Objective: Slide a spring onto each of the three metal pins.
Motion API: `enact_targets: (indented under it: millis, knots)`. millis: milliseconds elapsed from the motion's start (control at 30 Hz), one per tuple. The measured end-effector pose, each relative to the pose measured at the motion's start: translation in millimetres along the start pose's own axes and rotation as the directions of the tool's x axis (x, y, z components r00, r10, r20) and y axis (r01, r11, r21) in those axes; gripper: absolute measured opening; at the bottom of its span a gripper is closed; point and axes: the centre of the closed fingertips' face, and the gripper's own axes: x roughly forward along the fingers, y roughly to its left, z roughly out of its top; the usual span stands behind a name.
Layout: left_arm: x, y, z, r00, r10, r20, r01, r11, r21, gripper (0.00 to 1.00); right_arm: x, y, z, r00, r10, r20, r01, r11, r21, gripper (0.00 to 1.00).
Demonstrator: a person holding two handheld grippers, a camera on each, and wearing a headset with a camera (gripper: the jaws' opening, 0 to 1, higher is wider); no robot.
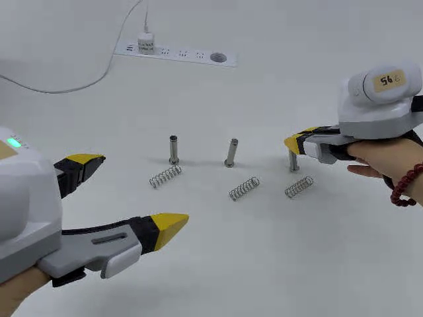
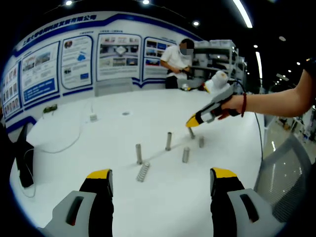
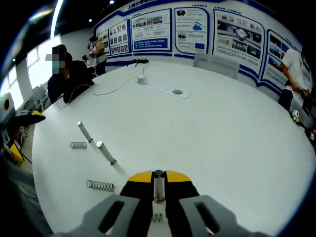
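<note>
- Three pins upright in a left-to-right row on white desk point(image 1: 264, 264): left pin point(image 1: 174, 149), middle pin point(image 1: 230, 152), right pin point(image 1: 293, 161).
- Three springs lying flat on the desk, one just near of each pin base: left spring point(image 1: 165, 176), middle spring point(image 1: 244, 189), right spring point(image 1: 299, 187). All three loose, on their sides.
- Left claw point(image 1: 127, 190) at near left above the desk, released: yellow tips wide apart, gripping nothing. Well apart from the pins and springs. Same wide gap in left gripper view point(image 2: 162, 174), with the pin row beyond it.
- Right claw point(image 1: 294, 142) at right, clenched on the upper end of the right pin. In right gripper view, yellow tips point(image 3: 158, 176) drawn in against both sides of the pin shaft point(image 3: 158, 188); pin base down on the desk, right spring point(image 3: 157, 217) just near of it.
- Hand point(image 1: 380, 158) on the right claw's grip; dark red bead bracelet point(image 1: 404, 187) at the wrist.
- Far side of the desk: white power strip point(image 1: 185, 55), white plug point(image 1: 145, 43) seated at its left end, cable point(image 1: 99, 76) trailing off left.
</note>
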Motion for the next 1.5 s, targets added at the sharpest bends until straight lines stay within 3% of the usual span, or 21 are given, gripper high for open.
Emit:
enact_targets:
  millis: [700,1500]
  knots:
    - [-6.1,-3.6,6.5,0.9999,0.0,0.017,-0.001,1.0,0.018,0.82,-12.3,0.3,-12.7,0.9995,-0.004,-0.031,0.005,1.0,0.022,0.09]
    - [-14.0,-3.1,5.9,0.9998,0.01,0.015,-0.01,1.0,0.021,0.8,-16.2,4.6,-17.4,0.9983,-0.014,-0.056,0.016,0.999,0.039,0.13]
